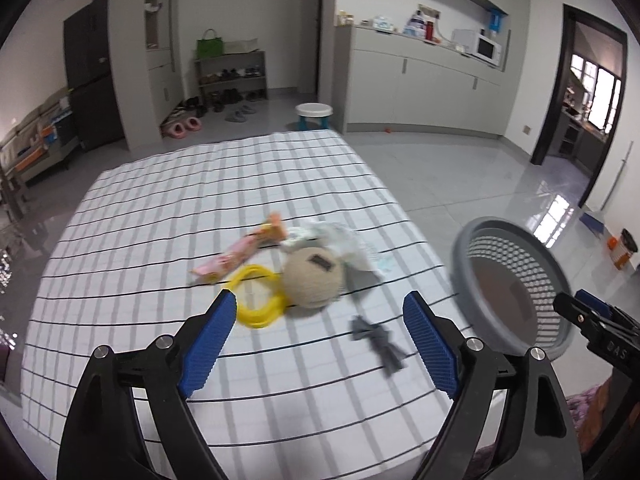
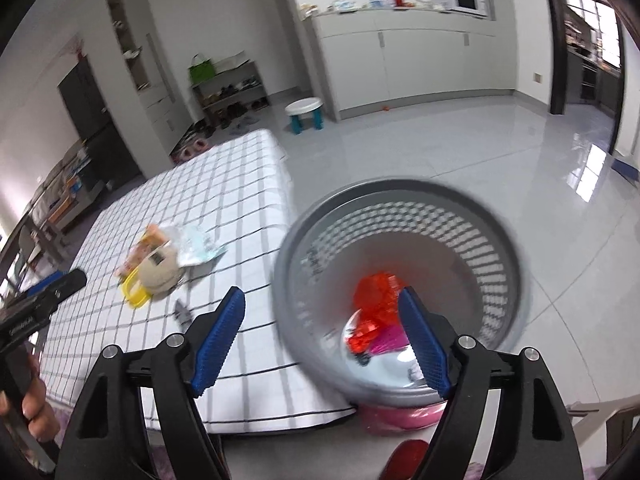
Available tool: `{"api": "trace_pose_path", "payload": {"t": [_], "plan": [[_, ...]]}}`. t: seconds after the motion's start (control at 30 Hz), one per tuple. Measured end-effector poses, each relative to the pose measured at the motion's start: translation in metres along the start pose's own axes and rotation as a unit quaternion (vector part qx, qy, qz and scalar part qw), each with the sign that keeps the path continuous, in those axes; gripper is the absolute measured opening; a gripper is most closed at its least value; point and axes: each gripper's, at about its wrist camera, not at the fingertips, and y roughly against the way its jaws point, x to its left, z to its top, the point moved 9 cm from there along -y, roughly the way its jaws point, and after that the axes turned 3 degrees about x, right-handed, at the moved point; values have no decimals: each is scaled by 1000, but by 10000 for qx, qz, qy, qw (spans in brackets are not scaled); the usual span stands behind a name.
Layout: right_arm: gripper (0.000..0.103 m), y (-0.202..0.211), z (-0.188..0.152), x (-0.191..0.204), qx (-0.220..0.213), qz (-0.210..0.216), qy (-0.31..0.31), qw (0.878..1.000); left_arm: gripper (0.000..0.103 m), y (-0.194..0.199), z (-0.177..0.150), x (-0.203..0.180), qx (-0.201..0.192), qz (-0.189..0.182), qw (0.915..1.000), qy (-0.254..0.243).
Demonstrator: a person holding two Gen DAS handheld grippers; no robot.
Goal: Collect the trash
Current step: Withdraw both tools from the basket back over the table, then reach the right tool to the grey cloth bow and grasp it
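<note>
On the checked tablecloth [image 1: 160, 208] lie a pink wrapper [image 1: 232, 258], a yellow ring [image 1: 258, 296], a beige ball [image 1: 314, 278], crumpled white plastic [image 1: 344, 240] and a small grey scrap [image 1: 380, 342]. My left gripper [image 1: 320, 344] is open and empty just short of the ball. A grey perforated basket [image 2: 400, 280] stands off the table's right edge, also in the left wrist view [image 1: 512, 280]. It holds red [image 2: 376, 296] and pink trash. My right gripper [image 2: 324, 336] is open and empty over the basket's near rim.
A small white stool [image 1: 314, 114] stands on the tiled floor beyond the table. A shoe rack [image 1: 232, 76] and cabinets line the far wall. A pink object [image 2: 396, 418] lies under the basket. A doorway [image 1: 580, 100] is at the right.
</note>
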Motion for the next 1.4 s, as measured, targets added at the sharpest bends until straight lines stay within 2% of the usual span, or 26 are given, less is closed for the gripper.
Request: {"api": "trace_pose_path", "payload": {"t": [0.3, 0.47, 0.93, 1.4], "plan": [[75, -33, -26, 74, 431, 442, 543, 9966, 84, -10, -14, 59, 68, 457, 9986, 254], [75, -50, -29, 102, 559, 509, 788, 9940, 84, -18, -20, 73, 106, 511, 9977, 424], [75, -97, -31, 128, 958, 394, 1020, 9894, 84, -41, -36, 95, 330, 595, 9958, 606], [75, -124, -34, 154, 1139, 71, 1469, 9825, 84, -41, -42, 106, 397, 525, 9948, 771]]}}
